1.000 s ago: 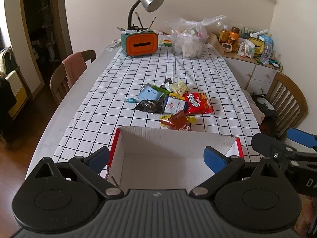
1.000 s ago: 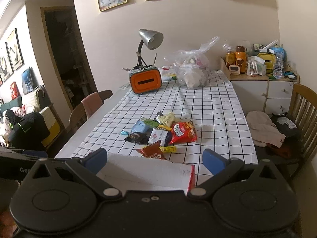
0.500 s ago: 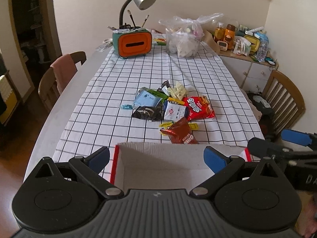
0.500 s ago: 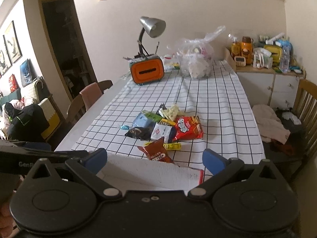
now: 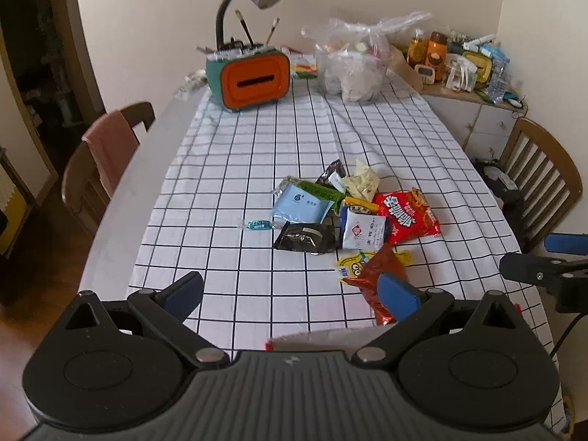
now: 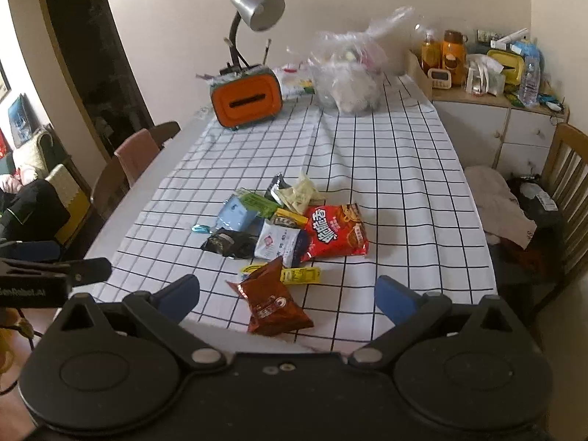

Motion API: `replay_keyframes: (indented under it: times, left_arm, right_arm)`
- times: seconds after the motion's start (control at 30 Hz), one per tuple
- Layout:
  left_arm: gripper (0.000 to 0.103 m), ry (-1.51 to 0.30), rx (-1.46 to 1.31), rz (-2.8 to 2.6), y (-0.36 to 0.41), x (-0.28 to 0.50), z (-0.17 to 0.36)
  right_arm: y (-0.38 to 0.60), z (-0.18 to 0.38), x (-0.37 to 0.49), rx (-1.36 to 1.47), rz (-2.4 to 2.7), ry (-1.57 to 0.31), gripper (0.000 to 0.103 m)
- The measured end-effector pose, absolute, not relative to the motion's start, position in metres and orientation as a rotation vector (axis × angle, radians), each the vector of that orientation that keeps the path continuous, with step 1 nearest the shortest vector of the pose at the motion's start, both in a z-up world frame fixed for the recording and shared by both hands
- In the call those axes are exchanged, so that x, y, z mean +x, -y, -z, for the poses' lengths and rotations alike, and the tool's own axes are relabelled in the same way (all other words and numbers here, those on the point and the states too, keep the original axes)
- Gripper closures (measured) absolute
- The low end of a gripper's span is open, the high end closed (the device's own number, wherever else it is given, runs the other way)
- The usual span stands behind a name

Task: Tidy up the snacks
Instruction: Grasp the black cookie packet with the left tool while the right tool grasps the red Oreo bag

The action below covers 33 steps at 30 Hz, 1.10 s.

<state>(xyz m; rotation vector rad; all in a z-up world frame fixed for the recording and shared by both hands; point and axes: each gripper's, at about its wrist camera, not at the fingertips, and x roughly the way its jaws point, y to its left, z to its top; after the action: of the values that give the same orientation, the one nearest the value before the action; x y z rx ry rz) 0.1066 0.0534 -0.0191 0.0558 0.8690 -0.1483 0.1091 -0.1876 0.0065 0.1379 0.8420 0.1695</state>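
Over the black-gridded white tablecloth (image 6: 404,169), I held my left gripper (image 5: 290,294) and right gripper (image 6: 286,296) spread and empty, judging the crinkly brown foil snack packet (image 6: 272,299), nearest the tablecloth's front edge, best pinched across its flat middle.

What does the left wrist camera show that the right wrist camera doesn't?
Only the left wrist view shows a box edge with a red corner, just ahead of the left hand-held gripper. Only the right wrist view shows a sofa corner at far left and clothes heaped on the chair. Both show the snack pile, the orange box and the desk lamp.
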Motion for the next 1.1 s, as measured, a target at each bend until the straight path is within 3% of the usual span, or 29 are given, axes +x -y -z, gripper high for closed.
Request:
replay_keyframes:
  times: [0.6, 1.1]
  left_arm:
    - [0.001, -1.014, 0.082, 0.229, -0.08, 0.227, 0.071]
    - [0.001, -1.266, -0.029, 0.26, -0.061, 0.313, 0.142]
  right_arm:
    - [0.145, 0.048, 0.199, -0.023, -0.336, -1.065, 0.007]
    - [0.107, 0.111, 0.234, -0.106, -0.405, -1.281, 0.018]
